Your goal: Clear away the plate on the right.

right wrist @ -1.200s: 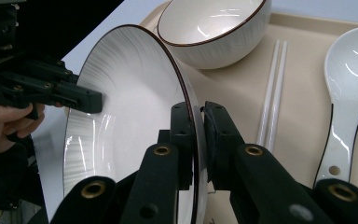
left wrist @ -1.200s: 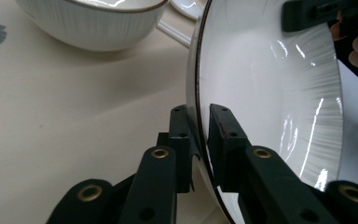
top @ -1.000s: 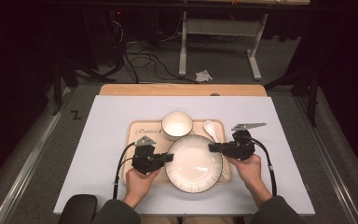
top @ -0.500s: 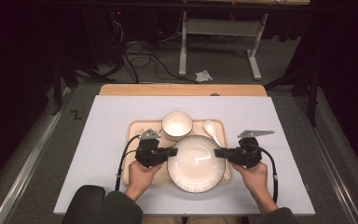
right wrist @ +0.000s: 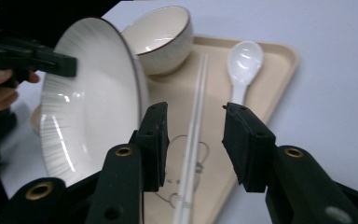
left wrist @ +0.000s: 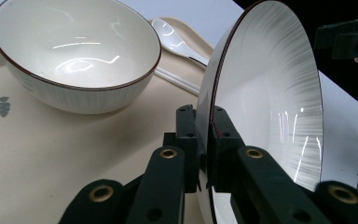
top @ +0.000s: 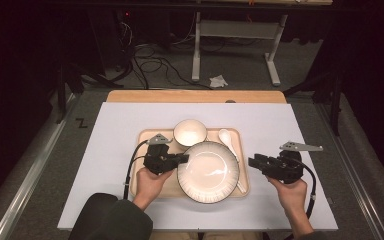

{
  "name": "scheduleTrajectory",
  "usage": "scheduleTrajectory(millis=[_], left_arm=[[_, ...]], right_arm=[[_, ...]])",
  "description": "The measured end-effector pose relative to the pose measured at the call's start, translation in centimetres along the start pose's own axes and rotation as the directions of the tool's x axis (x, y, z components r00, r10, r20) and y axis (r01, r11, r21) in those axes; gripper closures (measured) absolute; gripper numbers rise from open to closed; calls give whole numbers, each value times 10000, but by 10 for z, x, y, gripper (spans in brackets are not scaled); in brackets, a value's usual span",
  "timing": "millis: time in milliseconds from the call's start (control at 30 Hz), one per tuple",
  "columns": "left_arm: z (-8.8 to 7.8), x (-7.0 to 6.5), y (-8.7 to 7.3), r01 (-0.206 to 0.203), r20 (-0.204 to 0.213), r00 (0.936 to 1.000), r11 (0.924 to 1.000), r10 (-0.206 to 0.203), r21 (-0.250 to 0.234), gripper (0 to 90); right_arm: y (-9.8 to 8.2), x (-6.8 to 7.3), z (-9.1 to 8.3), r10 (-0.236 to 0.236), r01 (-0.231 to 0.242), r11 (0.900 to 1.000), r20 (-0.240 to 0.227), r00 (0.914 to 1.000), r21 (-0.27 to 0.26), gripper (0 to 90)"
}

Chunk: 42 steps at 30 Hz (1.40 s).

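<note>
The left gripper clamped the rim of the ribbed plate above the tray; the right gripper stood open beside it, empty; next, probably carrying the plate one-handed, steadily.

Wooden table covered by white sheet, wood edge showing at far side. Beige tray lies on sheet near centre. Tray carries plate, bowl, white spoon, chopsticks.
</note>
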<state>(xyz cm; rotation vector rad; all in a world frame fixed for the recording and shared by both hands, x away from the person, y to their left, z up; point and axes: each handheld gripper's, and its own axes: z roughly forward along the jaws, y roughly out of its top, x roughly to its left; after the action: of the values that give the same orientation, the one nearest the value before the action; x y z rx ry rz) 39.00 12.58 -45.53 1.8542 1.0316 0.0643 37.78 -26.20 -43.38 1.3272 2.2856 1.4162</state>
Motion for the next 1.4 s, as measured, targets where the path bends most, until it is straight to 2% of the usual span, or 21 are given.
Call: scheduleTrajectory(millis=[133, 233, 433, 767, 967, 1100, 1267, 1400], left_arm=[[-4, 2, 0, 5, -115, 9999, 10000, -6, -67, 852], [-6, 3, 0, 22, -154, 9999, 10000, -23, -66, 852], [-10, 4, -2, 15, -334, 9994, 10000, -17, -41, 852], [-34, 13, -15, 553, -855, 9947, 9981, -573, -259, 851], [-48, 19, -23, 956, -1177, 9880, 9944, -1003, -451, 850], [-58, 25, -28, 1216, -1426, 9814, 9909, -1287, -578, 851], [-70, 36, -35, 1584, -1908, 9672, 9853, -1678, -636, 850], [-75, 44, -39, 1844, -2105, 9580, 9804, -1950, -690, 850]], right_arm=[[-3, -12, -6, -5, 15, 9999, 819, 9966, -123, 577], [-6, -20, -8, -147, 142, 9999, 1759, 9843, 38, 564], [-10, -34, -3, -183, 121, 9996, 2423, 9700, 268, 534], [-10, -44, 13, -408, 228, 9970, 2533, 9665, 734, 507], [-9, -50, 21, -589, 359, 9948, 2496, 9666, 957, 493], [-7, -52, 26, -630, 402, 9944, 2424, 9681, 978, 493], [-5, -56, 30, -676, 450, 9939, 2344, 9698, 1003, 491], [-4, -58, 32, -605, 373, 9940, 2331, 9706, 1026, 488]])
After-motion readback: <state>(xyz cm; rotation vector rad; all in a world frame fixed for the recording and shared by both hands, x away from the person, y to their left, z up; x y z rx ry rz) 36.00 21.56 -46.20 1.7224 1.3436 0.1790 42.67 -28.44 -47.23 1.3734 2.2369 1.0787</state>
